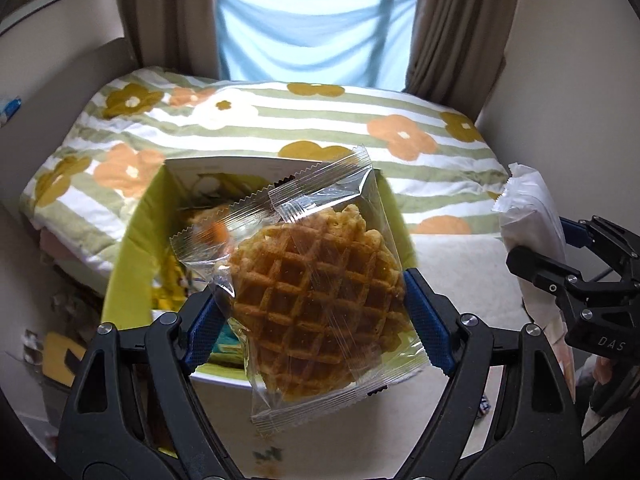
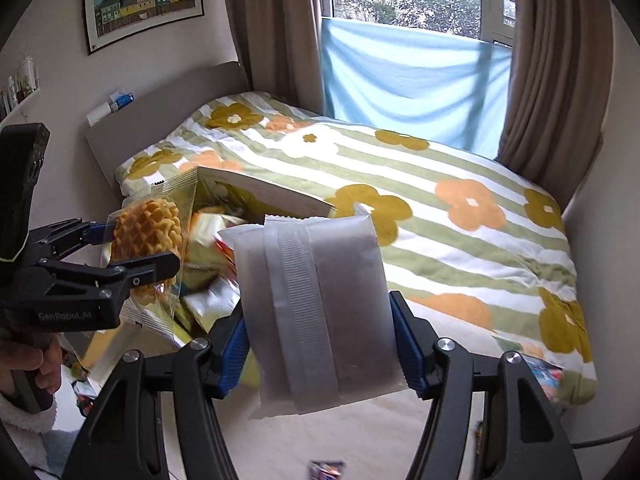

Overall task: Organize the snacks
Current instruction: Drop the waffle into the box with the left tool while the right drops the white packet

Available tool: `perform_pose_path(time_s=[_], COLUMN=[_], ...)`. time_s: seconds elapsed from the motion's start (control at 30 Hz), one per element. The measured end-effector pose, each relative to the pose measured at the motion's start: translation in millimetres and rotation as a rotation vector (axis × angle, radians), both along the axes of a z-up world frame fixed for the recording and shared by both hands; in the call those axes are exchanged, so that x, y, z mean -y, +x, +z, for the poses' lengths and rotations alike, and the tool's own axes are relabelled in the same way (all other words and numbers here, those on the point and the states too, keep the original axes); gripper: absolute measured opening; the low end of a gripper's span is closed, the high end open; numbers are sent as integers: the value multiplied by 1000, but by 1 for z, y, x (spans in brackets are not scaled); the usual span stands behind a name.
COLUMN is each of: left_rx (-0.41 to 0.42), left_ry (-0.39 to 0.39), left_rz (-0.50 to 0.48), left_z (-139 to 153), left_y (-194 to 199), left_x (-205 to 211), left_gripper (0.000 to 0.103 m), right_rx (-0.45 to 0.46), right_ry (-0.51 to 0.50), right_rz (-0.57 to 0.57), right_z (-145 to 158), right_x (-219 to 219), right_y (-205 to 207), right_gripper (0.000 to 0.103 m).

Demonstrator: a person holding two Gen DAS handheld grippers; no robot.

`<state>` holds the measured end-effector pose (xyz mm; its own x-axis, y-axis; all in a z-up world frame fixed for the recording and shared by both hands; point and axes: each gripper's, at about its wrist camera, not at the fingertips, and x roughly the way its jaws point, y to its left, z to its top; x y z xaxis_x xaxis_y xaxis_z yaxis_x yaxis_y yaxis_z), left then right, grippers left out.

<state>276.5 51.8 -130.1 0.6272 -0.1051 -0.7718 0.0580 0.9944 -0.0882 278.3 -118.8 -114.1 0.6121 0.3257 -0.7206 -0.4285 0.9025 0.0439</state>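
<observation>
My left claw (image 1: 316, 300) hangs over the crowded box (image 1: 132, 240) at centre frame; the bed (image 1: 280, 120) above lies open.

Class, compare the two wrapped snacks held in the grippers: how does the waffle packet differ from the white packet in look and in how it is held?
The waffle packet has clear wrap showing a golden grid waffle; the white packet is frosted, hiding its contents. The waffle packet lies tilted in the left gripper; the white packet stands upright in the right gripper. Both are sealed, crimp-edged and clamped at their sides.
</observation>
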Motion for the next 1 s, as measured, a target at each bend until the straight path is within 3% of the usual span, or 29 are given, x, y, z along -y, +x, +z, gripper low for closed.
perform_pose_path(time_s=[0.17, 0.3, 0.47, 0.57, 1.0], left_rx=[-55, -99, -150, -150, -182], left_ry=[2, 6, -15, 42, 53], left_rz=[7, -45, -134, -139, -67], left_z=[-17, -33, -53, -62, -72], left_y=[24, 36, 43, 42, 33], left_x=[-60, -80, -89, -90, -108], left_gripper=[81, 81, 85, 102, 102], right_rx=[-35, -78, -157, -218, -294], right_ry=[26, 42, 46, 40, 57], right_rz=[6, -25, -114, -144, -151], right_z=[-10, -21, -40, -53, -72], right_x=[-59, -87, -96, -94, -103], right_y=[21, 31, 36, 37, 37], right_gripper=[60, 59, 59, 60, 60])
